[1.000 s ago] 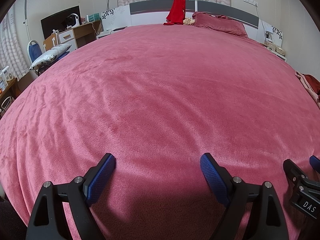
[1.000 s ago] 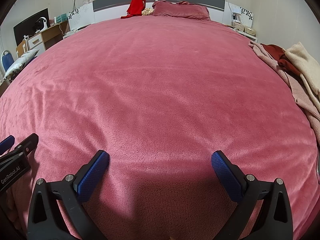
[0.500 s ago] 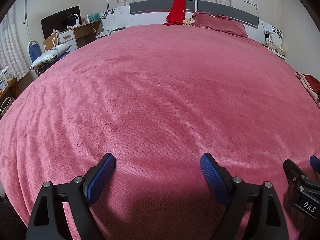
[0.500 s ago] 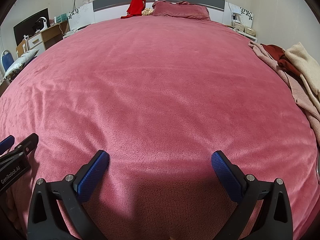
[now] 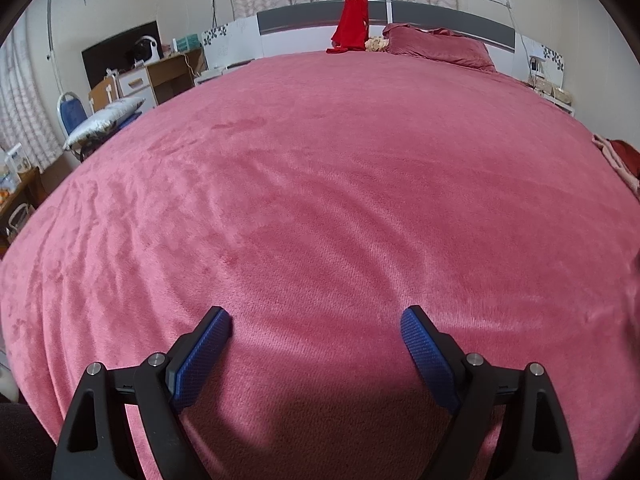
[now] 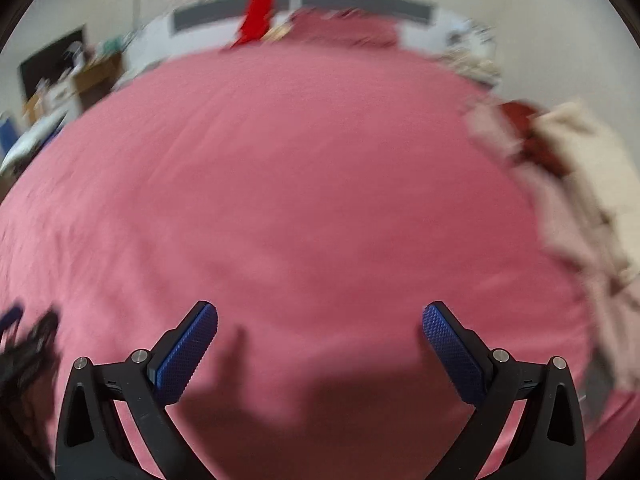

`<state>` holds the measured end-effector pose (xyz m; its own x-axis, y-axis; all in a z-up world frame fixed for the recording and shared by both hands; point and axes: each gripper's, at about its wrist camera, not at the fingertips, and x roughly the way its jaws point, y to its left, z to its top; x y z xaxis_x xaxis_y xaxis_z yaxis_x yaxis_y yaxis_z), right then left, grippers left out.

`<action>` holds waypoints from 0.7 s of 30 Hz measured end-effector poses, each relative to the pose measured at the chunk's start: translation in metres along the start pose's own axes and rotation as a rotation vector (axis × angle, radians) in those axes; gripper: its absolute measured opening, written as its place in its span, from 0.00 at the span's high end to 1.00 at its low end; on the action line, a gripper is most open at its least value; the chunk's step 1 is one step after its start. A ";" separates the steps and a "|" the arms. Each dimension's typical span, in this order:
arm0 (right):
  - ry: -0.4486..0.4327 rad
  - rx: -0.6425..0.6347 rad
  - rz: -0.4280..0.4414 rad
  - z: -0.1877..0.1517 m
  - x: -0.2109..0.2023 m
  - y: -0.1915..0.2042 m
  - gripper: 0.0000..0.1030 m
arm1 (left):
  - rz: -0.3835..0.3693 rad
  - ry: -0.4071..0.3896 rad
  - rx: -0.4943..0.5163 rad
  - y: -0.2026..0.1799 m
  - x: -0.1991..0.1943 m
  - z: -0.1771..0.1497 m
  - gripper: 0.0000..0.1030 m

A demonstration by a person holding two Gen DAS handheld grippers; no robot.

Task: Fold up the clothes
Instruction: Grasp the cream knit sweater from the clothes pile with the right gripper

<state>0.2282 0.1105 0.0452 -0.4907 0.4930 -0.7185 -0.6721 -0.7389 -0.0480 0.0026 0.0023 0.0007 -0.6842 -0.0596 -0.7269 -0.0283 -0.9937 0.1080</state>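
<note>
One big pink bed (image 5: 320, 184) fills the room. The left gripper (image 5: 316, 344) and right gripper (image 6: 320, 336) hang over its near edge, both spread wide, holding nothing. One blurry pile of clothes (image 6: 560, 184) lies far right

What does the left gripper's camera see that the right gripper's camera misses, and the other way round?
Only the left view shows the blue chair with a silver pillow sharply. Only the right view, which is blurred, shows most of the heap of cream and pale pink clothes and the other gripper's edge. Both show the pink fleece bedspread, the red garment on the headboard, and open blue-padded fingers holding nothing.
</note>
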 end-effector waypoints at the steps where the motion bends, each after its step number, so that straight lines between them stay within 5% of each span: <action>1: -0.017 0.014 -0.036 0.011 -0.002 -0.021 0.00 | 0.001 -0.001 0.001 0.000 0.000 0.000 0.13; 4: -0.048 0.040 -0.179 0.048 -0.005 -0.092 0.00 | -0.005 0.000 -0.006 0.001 0.001 0.000 0.13; 10: 0.028 0.024 -0.436 0.099 0.013 -0.204 0.00 | -0.009 -0.004 -0.013 0.002 0.000 -0.002 0.13; 16: 0.156 0.147 -0.457 0.101 0.047 -0.274 0.00 | -0.006 -0.007 -0.013 0.001 -0.002 -0.003 0.13; 21: 0.230 0.313 -0.348 0.084 0.071 -0.311 0.00 | -0.003 -0.009 -0.010 0.000 -0.003 -0.003 0.12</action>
<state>0.3563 0.4135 0.0674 -0.0978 0.5454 -0.8325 -0.9246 -0.3593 -0.1268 0.0071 0.0025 0.0004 -0.6903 -0.0563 -0.7213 -0.0225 -0.9948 0.0992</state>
